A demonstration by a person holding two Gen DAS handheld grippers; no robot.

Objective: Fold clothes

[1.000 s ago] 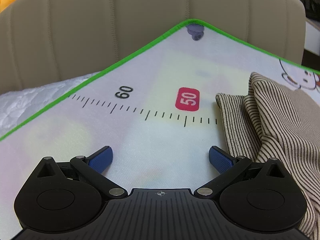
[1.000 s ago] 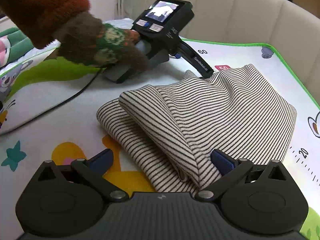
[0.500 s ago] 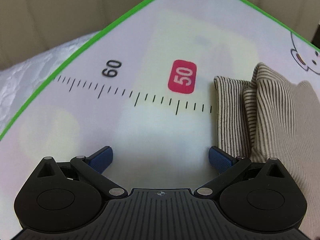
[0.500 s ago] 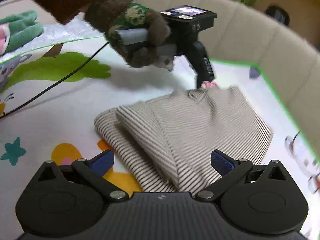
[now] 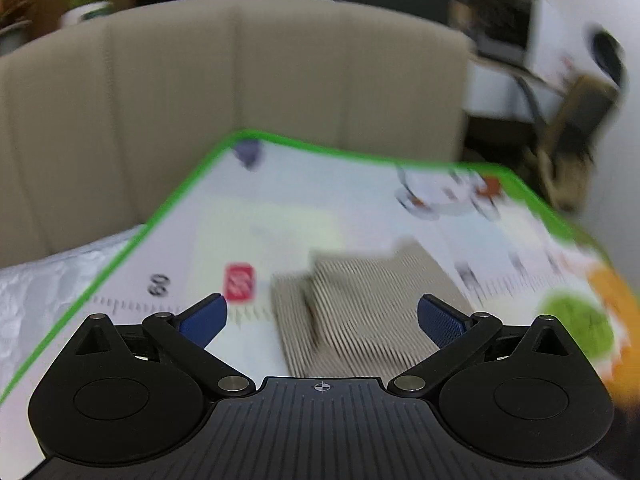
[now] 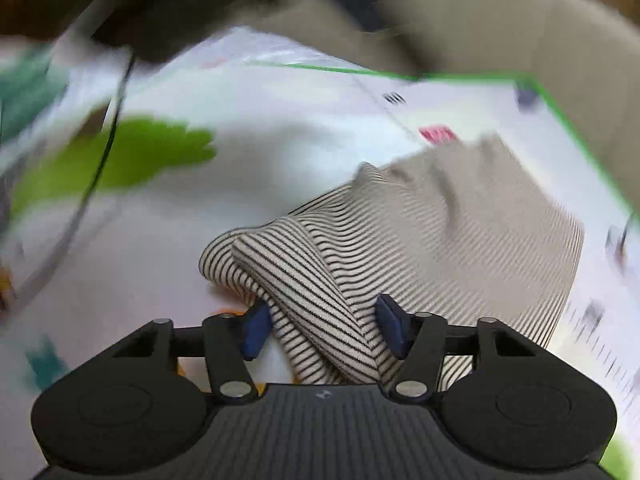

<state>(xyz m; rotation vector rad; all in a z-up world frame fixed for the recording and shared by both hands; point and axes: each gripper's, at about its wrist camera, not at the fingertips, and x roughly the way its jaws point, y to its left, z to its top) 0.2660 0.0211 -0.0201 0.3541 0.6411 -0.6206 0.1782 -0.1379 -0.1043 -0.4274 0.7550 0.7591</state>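
A folded beige garment with thin dark stripes (image 6: 420, 240) lies on a printed play mat (image 6: 280, 140). My right gripper (image 6: 322, 326) has its blue pads closed in on the thick folded edge nearest me, with the cloth pinched between them. In the left wrist view the garment (image 5: 360, 304) lies ahead on the mat, blurred. My left gripper (image 5: 322, 316) is open and empty, raised above the mat with the garment showing between its fingers.
The mat has a green border (image 5: 180, 200), a ruler print and a red "50" label (image 5: 239, 282). A beige padded headboard (image 5: 240, 80) stands behind it. A black cable (image 6: 108, 128) runs across the mat at the left. White bedding (image 5: 48, 280) lies beyond the mat's left edge.
My right gripper has closed from wide open onto the garment's near folded edge. My left gripper has lifted away and turned right, so the garment now sits in front of it. Both views are motion-blurred.
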